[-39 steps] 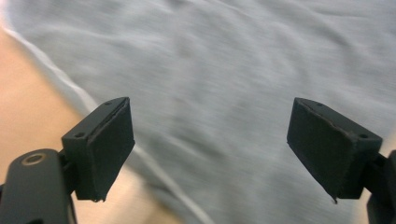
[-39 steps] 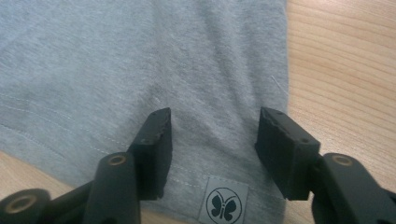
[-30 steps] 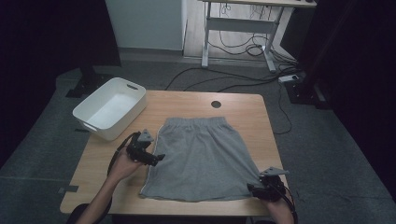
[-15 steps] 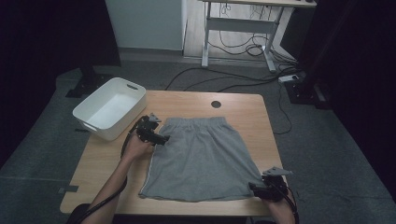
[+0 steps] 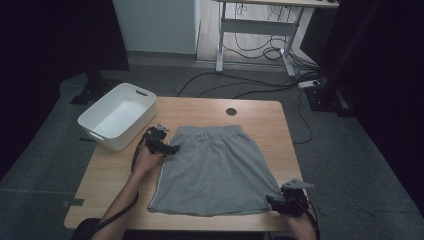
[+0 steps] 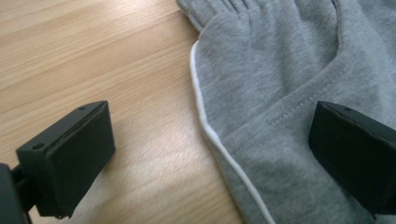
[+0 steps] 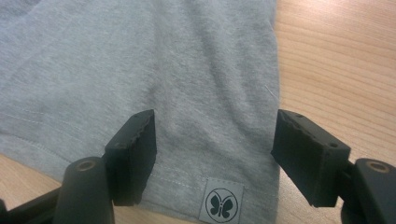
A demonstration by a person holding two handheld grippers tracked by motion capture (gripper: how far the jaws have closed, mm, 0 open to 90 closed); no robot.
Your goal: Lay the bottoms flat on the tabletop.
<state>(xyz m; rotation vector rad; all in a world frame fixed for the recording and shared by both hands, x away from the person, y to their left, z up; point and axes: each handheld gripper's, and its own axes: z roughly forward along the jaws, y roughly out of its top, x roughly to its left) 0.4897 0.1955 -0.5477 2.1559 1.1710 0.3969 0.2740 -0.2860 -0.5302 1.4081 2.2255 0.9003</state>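
1. Grey shorts [image 5: 215, 170]: laid flat at the centre of the high view on the wooden table [image 5: 260, 112], waistband toward the top of the frame, hem toward the bottom. White piping runs down the left side seam [image 6: 205, 121].
2. My left gripper [image 5: 161, 142]: at the left edge of the shorts, just below the waistband corner, in the middle left of the high view. Its jaws stand wide apart, one over bare wood, the other over the grey cloth, with the piped seam between them; nothing clamped.
3. My right gripper [image 5: 278, 202]: at the lower right corner of the shorts, lower right of the high view. Its jaws have just been opening and stand apart above the hem, clear of the fabric. A small grey butterfly label [image 7: 220, 203] sits on the hem between them.
4. White bin [image 5: 95, 131]: upper left of the table, overhanging its edge, near my left gripper.
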